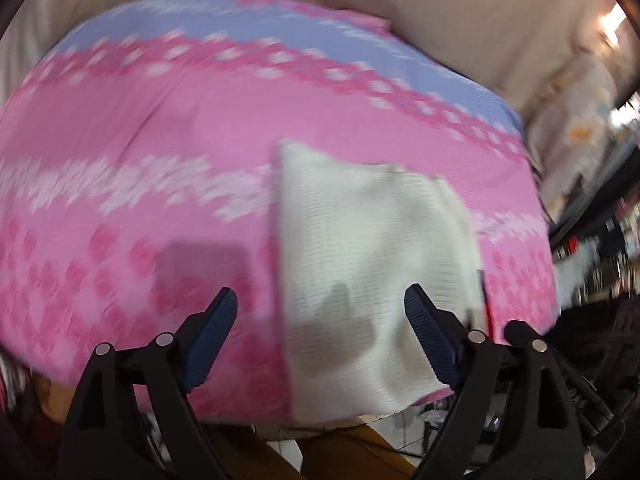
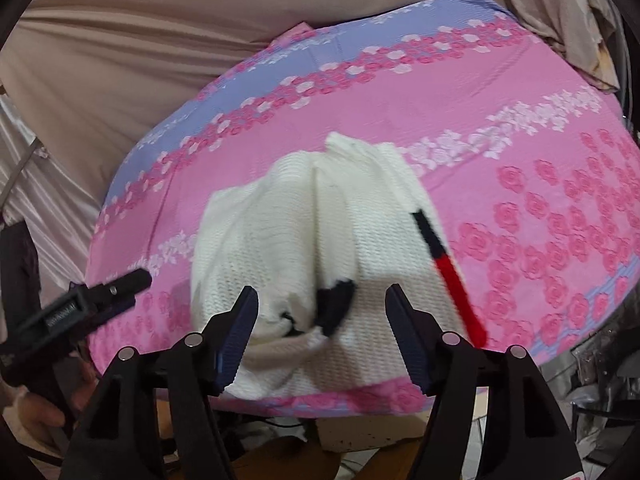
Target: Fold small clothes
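A small white knit garment (image 1: 372, 256) lies folded on the pink flowered cover (image 1: 140, 128), near its front edge. In the right wrist view the garment (image 2: 304, 240) is bunched, with a black and red trim strip (image 2: 448, 268) along its right side and a black patch at the front. My left gripper (image 1: 320, 316) is open and empty, above the garment's near left part. My right gripper (image 2: 320, 312) is open and empty just above the garment's front edge. The left gripper (image 2: 132, 284) also shows at the left of the right wrist view.
The pink and lilac flowered cover (image 2: 520, 140) lies over a table with a rounded front edge. Beige drapery (image 2: 140, 40) hangs behind it. A pale flowered cloth (image 1: 576, 136) lies at the far right. Clutter and dark shelves (image 1: 608, 248) stand to the right.
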The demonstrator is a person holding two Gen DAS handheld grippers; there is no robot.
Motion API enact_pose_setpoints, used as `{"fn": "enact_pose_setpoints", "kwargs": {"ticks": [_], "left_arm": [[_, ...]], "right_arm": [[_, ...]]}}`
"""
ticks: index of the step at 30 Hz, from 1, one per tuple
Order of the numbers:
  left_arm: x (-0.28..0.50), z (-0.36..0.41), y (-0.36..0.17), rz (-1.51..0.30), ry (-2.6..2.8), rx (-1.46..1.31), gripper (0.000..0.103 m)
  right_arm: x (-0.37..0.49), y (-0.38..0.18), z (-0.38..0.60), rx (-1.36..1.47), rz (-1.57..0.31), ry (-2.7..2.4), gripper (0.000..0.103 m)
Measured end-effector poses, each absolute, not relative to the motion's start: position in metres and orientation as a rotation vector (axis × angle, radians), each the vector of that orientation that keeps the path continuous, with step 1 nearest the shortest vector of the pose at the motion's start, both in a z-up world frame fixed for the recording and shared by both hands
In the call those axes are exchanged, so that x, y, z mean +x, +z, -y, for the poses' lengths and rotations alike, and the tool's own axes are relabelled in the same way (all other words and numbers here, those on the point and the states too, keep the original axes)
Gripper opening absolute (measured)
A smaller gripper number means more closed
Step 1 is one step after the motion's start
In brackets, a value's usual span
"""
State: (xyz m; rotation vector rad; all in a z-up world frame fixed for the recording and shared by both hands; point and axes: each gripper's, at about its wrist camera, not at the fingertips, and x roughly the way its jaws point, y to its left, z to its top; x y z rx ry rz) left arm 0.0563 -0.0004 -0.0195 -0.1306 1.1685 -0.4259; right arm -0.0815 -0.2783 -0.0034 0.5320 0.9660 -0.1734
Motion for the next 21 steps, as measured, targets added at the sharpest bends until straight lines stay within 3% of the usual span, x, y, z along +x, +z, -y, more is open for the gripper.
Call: {"fn": "enact_pose_setpoints", "kwargs": {"ticks": [8,9,10,11,17,19,21], "left_arm": [[0.048,-0.043,-0.031,-1.175,-0.346,-0.206,0.083],[0.046,-0.043,-0.028,-1.169,-0.349,-0.2,0.083],[0.045,-0.043,-0.027,-1.164,-0.353,-0.191,0.083],[0.044,-0.039,-0.025,-1.165,-0.355,-0.187,0.083],[0.041,-0.029,-0.018,-1.161,-0.366,-0.162,0.083],[0.04,-0.02,-0.025,-1.189,-0.383,-0.142,0.083],[0.039,-0.009,-0.032,-1.216,-0.404,-0.119,0.083]], "right_arm": [[-0.051,-0.063,0.27,0.736,-1.174,-0.093,0.069],[-0.051,-0.068,0.271,0.756,-1.184,-0.09,0.057],[-0.05,-0.071,0.273,0.773,-1.187,-0.083,0.02],[-0.051,-0.07,0.274,0.778,-1.186,-0.077,0.01],[-0.087,-0.005,0.313,0.781,-0.915,-0.046,0.006],[-0.093,-0.022,0.325,0.725,-0.981,-0.113,0.006],[-0.093,-0.072,0.333,0.655,-1.18,-0.172,0.007]]}}
